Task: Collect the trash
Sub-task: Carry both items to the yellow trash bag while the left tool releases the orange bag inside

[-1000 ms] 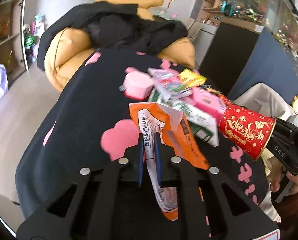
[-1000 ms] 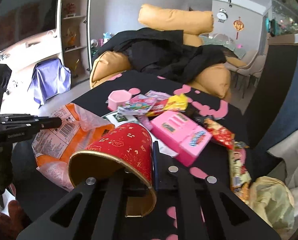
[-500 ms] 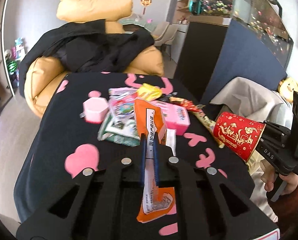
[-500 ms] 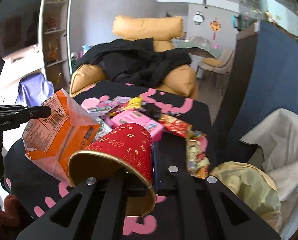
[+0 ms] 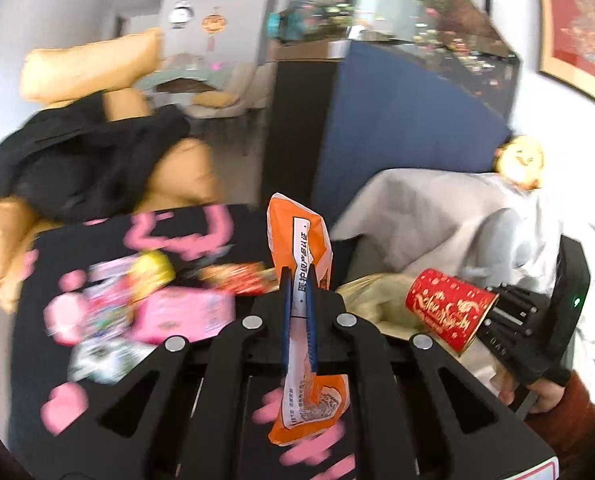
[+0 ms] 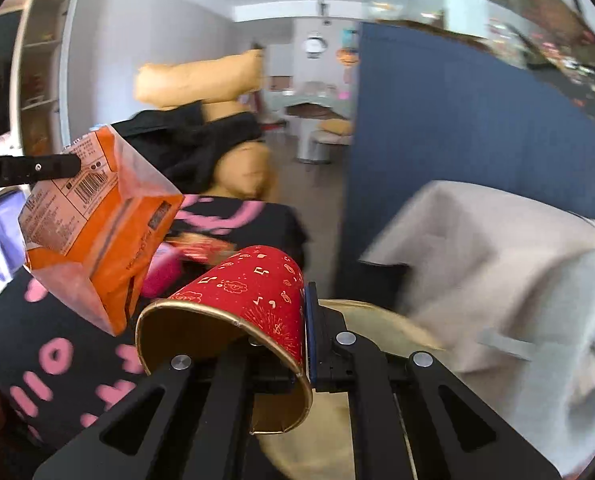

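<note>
My left gripper (image 5: 298, 280) is shut on an orange snack bag (image 5: 300, 248), held in the air over the right edge of the black table; the bag also shows in the right wrist view (image 6: 93, 224). My right gripper (image 6: 297, 300) is shut on the wall of a red paper cup (image 6: 249, 292) with a gold inside, lying on its side; the cup also shows in the left wrist view (image 5: 447, 312). A yellowish trash bag (image 5: 373, 296) lies open just beyond the table edge, below both grippers; it also shows in the right wrist view (image 6: 377, 320).
Several wrappers and a pink box (image 5: 185, 312) lie on the black tablecloth with pink shapes (image 5: 97, 248). A grey cloth-covered seat (image 6: 497, 272) is at the right, a blue partition (image 5: 397, 128) behind, and an orange sofa with black clothing (image 5: 77, 168) at the far left.
Both grippers have swung to the right, off the pile of wrappers and toward the table's right edge and the yellowish bag. Each still holds its item.
</note>
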Demonstrator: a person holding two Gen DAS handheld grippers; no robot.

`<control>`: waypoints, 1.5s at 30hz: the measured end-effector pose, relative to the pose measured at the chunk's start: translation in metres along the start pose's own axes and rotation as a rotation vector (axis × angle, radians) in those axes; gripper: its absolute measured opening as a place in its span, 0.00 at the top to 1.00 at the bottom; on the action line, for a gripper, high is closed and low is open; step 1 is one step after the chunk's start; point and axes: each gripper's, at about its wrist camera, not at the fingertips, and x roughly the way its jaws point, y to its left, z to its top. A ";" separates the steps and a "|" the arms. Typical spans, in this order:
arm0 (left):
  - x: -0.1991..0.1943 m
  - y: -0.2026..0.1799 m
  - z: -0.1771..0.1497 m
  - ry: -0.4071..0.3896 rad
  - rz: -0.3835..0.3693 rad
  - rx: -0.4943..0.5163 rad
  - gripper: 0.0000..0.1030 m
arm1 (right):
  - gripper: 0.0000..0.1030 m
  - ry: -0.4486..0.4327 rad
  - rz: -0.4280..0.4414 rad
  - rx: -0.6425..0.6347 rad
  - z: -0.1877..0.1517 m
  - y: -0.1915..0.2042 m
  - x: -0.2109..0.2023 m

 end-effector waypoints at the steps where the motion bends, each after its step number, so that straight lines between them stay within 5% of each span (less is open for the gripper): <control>1: 0.011 -0.009 0.004 -0.003 -0.033 -0.002 0.94 | 0.94 0.000 -0.024 0.012 -0.002 -0.013 -0.003; 8: 0.134 -0.066 -0.001 0.141 -0.245 -0.092 0.94 | 0.94 0.018 -0.185 0.076 -0.011 -0.091 -0.017; 17: 0.231 -0.113 -0.063 0.352 -0.236 -0.025 0.94 | 0.94 0.046 -0.137 0.104 -0.012 -0.102 0.015; 21: 0.229 -0.099 -0.058 0.369 -0.265 -0.063 0.66 | 0.94 0.069 -0.072 0.113 -0.006 -0.087 0.040; 25: 0.196 -0.072 -0.038 0.288 -0.225 -0.077 0.56 | 0.94 0.056 -0.023 0.089 0.005 -0.063 0.051; 31: 0.154 -0.033 -0.033 0.225 -0.094 -0.077 0.54 | 0.94 0.073 0.052 0.097 0.017 -0.035 0.074; 38: 0.153 -0.010 -0.058 0.282 -0.110 -0.149 0.54 | 0.94 0.143 0.074 0.038 0.003 -0.001 0.096; 45: 0.169 -0.027 -0.070 0.362 -0.188 -0.139 0.54 | 0.94 0.172 -0.043 0.107 -0.022 -0.046 0.082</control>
